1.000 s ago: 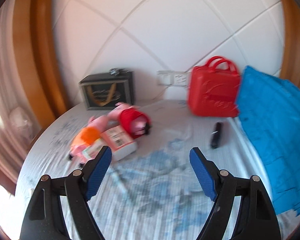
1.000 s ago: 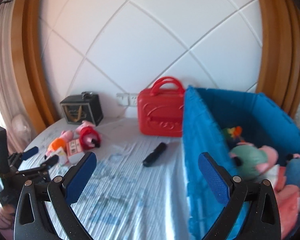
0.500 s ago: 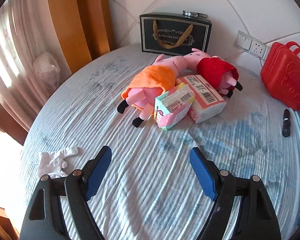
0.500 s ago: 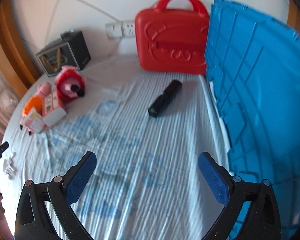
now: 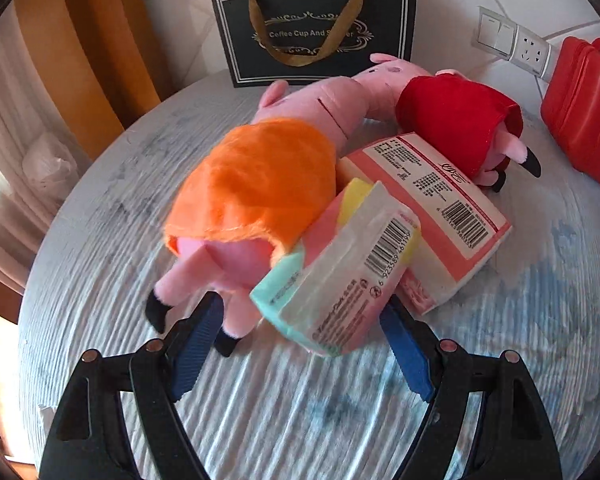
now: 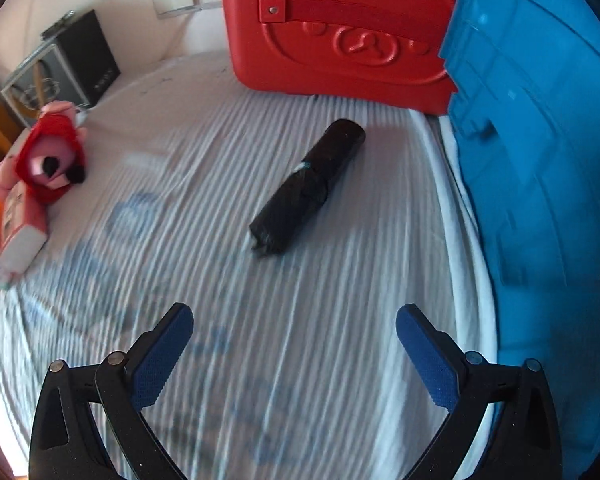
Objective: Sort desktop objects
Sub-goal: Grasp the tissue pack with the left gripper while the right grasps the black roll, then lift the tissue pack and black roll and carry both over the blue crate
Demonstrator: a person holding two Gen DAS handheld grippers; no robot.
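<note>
In the left wrist view a pastel tissue pack [image 5: 336,276] leans on a pink plush pig in an orange dress [image 5: 255,184] and on a larger pink-and-white pack [image 5: 440,208]. My left gripper [image 5: 302,322] is open just in front of the pastel pack, its blue pads either side of the pack's near end, not pressing it. A second plush pig in a red dress [image 5: 460,120] lies behind. In the right wrist view a black roll [image 6: 310,184] lies on the cloth. My right gripper [image 6: 293,332] hangs open short of it, holding nothing.
A black gift bag [image 5: 320,28] stands at the back by the wall. A red plastic case [image 6: 340,28] stands against the wall, beside the tall blue bin [image 6: 540,160] on the right. The round table [image 6: 259,360] has a striped cloth; a wall socket [image 5: 516,40] is behind.
Both grippers have dropped toward the table and tilted down. The left one closed in on the tissue packs and plush pigs; the right one came nearer the black roll. Jaw gaps look unchanged.
</note>
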